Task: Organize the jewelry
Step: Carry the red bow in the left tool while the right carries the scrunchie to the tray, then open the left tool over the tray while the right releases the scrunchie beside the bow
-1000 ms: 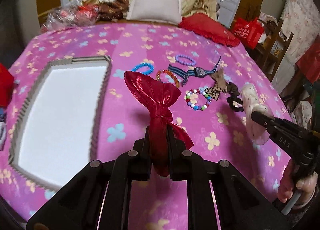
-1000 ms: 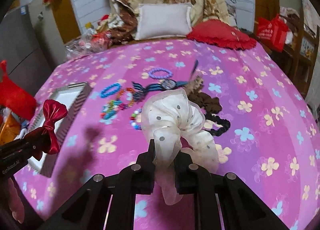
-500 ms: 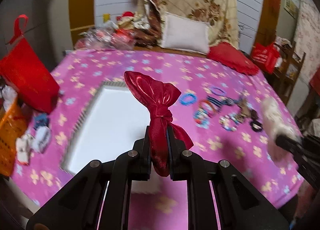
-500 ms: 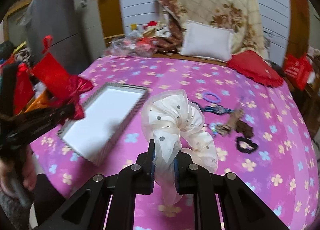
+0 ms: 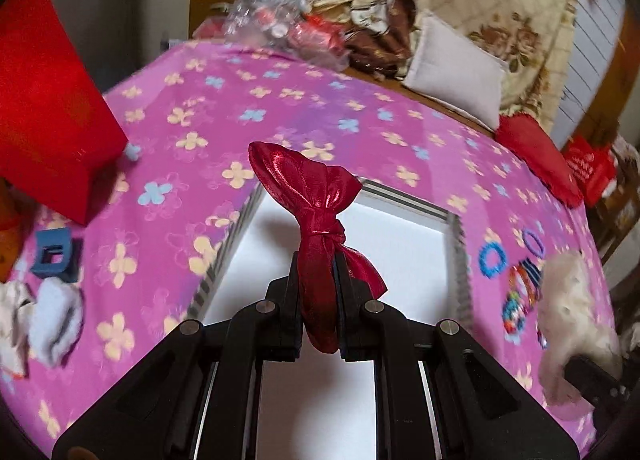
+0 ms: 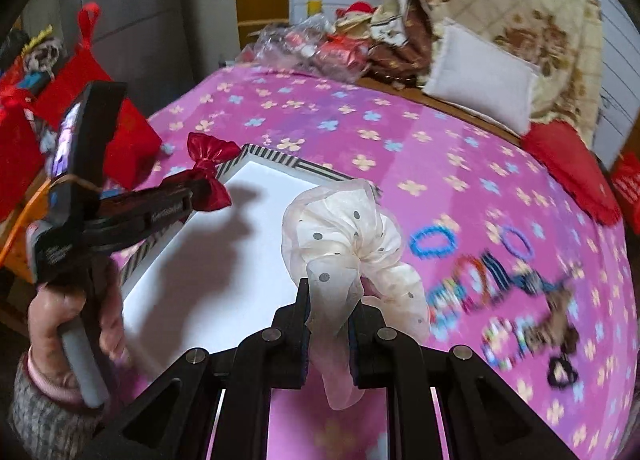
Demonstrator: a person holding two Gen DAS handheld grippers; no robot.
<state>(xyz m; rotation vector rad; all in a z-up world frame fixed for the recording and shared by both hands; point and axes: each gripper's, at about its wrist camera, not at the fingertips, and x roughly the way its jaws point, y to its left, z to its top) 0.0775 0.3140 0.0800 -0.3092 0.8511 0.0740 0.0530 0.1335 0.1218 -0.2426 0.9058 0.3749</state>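
From my left wrist, my left fingers (image 5: 318, 300) pinched the red bow (image 5: 310, 196), its long axis upright, directly above the white tray (image 5: 404, 196).

From my right wrist, my right fingers (image 6: 329, 312) clamped the dotted scrunchie (image 6: 344, 232) over the tray's (image 6: 280, 162) near right part; the left hand (image 6: 76, 340) was nearer its far corner.

no text is clearly legible.

left gripper (image 5: 318, 300): jaws clamped on a red satin bow (image 5: 312, 212), which stands upright above them. below and beyond: a white tray (image 5: 404, 252) with a striped rim, on a pink floral cloth (image 5: 192, 108). blurred beaded bracelets (image 5: 516, 284) lie right of the tray. a blue hair claw (image 5: 54, 254) lies at far left.
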